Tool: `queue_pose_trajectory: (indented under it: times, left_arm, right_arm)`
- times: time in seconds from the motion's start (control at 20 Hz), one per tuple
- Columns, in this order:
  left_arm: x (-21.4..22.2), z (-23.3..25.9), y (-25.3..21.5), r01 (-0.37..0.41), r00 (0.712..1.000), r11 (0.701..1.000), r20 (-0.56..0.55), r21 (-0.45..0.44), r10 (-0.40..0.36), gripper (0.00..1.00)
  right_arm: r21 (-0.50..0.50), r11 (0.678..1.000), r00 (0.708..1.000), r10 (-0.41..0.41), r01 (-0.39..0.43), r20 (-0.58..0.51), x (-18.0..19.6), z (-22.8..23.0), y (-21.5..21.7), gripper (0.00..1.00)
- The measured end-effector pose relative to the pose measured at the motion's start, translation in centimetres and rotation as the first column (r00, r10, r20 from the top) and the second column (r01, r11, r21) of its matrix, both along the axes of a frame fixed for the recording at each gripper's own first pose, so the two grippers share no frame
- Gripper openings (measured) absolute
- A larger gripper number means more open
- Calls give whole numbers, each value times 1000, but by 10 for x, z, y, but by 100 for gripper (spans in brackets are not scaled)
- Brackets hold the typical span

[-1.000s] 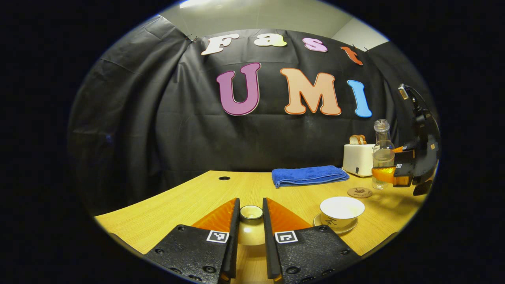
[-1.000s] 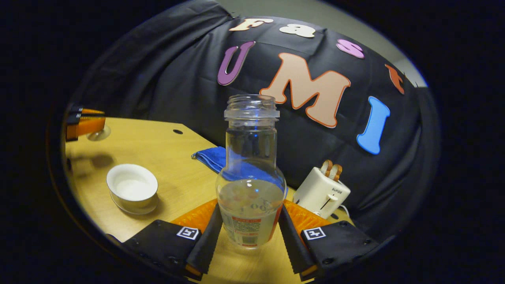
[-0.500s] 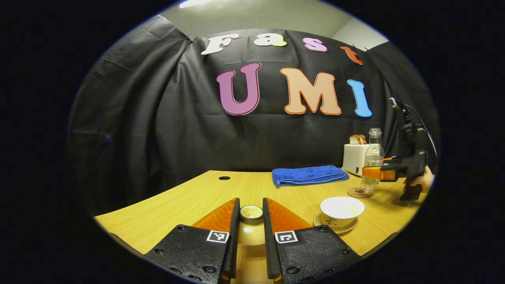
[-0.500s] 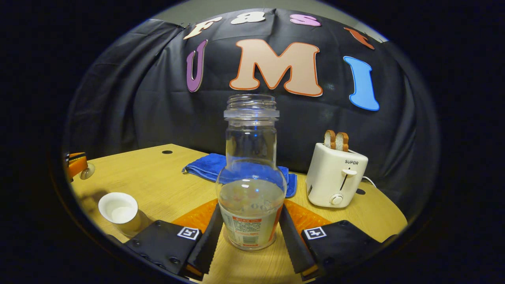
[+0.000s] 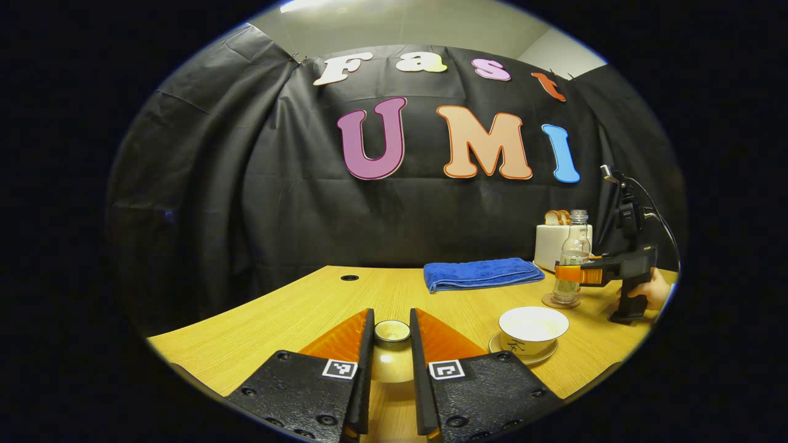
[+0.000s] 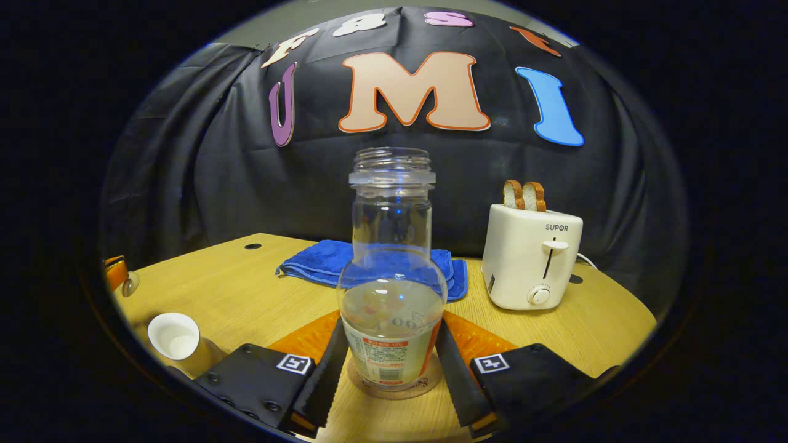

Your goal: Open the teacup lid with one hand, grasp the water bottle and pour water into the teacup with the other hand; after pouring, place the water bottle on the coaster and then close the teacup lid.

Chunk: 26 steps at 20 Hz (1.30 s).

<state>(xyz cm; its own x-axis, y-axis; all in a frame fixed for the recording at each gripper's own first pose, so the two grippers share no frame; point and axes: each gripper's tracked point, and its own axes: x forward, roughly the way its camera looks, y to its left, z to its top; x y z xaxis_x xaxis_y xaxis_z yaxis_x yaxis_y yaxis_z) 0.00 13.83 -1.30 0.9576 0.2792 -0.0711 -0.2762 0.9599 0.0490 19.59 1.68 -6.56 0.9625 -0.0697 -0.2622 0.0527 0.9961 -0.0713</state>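
Observation:
My left gripper (image 5: 391, 326) is shut on the teacup lid (image 5: 391, 360), holding it upside down above the table's near edge. The open white teacup (image 5: 533, 325) stands on its saucer to the right; in the right gripper view the teacup (image 6: 174, 336) is at the lower left. My right gripper (image 6: 391, 347) is shut on the clear water bottle (image 6: 392, 277), which stands upright and partly full on the round coaster (image 6: 394, 386). From the left gripper view, the bottle (image 5: 572, 255) on the coaster (image 5: 560, 301) sits behind the cup, with a hand (image 5: 656, 289) on the right gripper (image 5: 575, 274).
A folded blue towel (image 5: 483, 273) lies at the back of the wooden table (image 5: 271, 320). A white toaster (image 6: 532, 258) with two bread slices stands right of the bottle, close to the wall. There is a small round hole (image 5: 349, 278) in the tabletop at the far left.
My right gripper has carried the bottle back away from the teacup, levelled out, and lowered it onto the coaster. The left gripper has held the lid still.

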Motion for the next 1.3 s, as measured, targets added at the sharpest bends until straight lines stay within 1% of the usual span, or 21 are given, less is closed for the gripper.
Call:
queue_pose_trajectory:
  times: [0.1,0.2,0.35,0.45,0.65,0.8,0.85,0.95,1.1,1.3]
  left_arm:
    - [-1,0,0,0,1000,1000,-1,0,0,28]
    - [-1,-2,0,0,1000,1000,-3,0,0,27]
    - [-1,-1,1,0,1000,1000,-2,0,0,28]
    - [-1,0,0,0,1000,1000,-2,0,0,28]
    - [0,0,0,0,1000,1000,-1,0,0,28]
    - [-1,-1,0,4,1000,1000,-2,-1,-4,28]
    - [-1,-2,-1,4,1000,1000,-2,-1,-4,28]
    - [0,0,0,4,1000,1000,-2,-1,-4,28]
    - [-1,-1,-1,5,1000,1000,-2,-1,-5,28]
    - [2,-1,-6,23,1000,1000,-1,-3,-23,28]
  right_arm:
    - [-12,1000,1000,-6,7,3,2,-1,-2,80]
    - [-4,1000,1000,-6,6,4,4,-1,-1,80]
    - [-5,1000,1000,-5,5,2,4,-2,0,81]
    - [-4,1000,1000,-4,4,2,5,-2,-1,80]
    - [13,1000,1000,-13,14,-7,6,-4,-4,84]
    - [12,1000,1000,-10,10,-19,3,-6,-3,83]
    - [4,1000,1000,-5,5,-23,2,-6,-3,87]
    - [-11,1000,1000,1,-2,-21,-2,-6,-2,91]
    - [-2,1000,1000,6,-6,-6,-12,-1,-3,92]
    - [27,1000,999,-8,7,34,-32,7,-9,92]
